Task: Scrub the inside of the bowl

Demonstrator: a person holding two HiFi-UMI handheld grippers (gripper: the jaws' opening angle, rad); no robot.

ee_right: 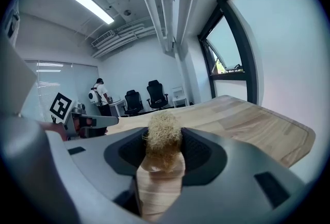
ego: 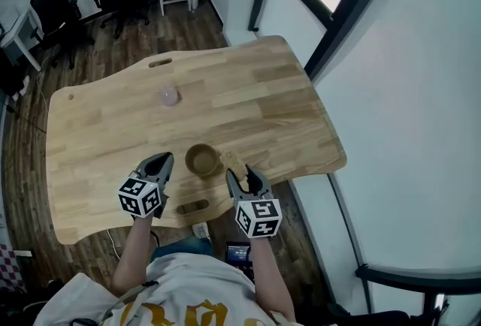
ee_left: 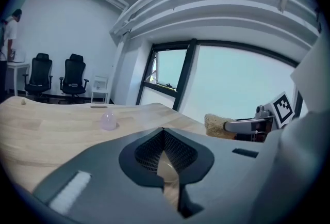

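One bowl [ego: 201,160] on table [ego: 263,92], right gripper [ego: 242,176] pinching scrubber [ee_right: 163,135] (left gripper [ego: 159,164] closed)

Wooden table [ego: 255,92] with bowl [ego: 201,160], pink object [ego: 170,97]

bowl [ee_left: 167,170]: mostly behind left gripper [ee_left: 164,130] | pink object [ego: 170,97]: unidentifiable

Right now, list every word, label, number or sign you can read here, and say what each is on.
No text reads clearly.
Shirt: yellow print, cut off at the frame edge, unreadable.
Left cube, right cube: square marker patterns, no letters or digits.
Screen below the table: too small to read.
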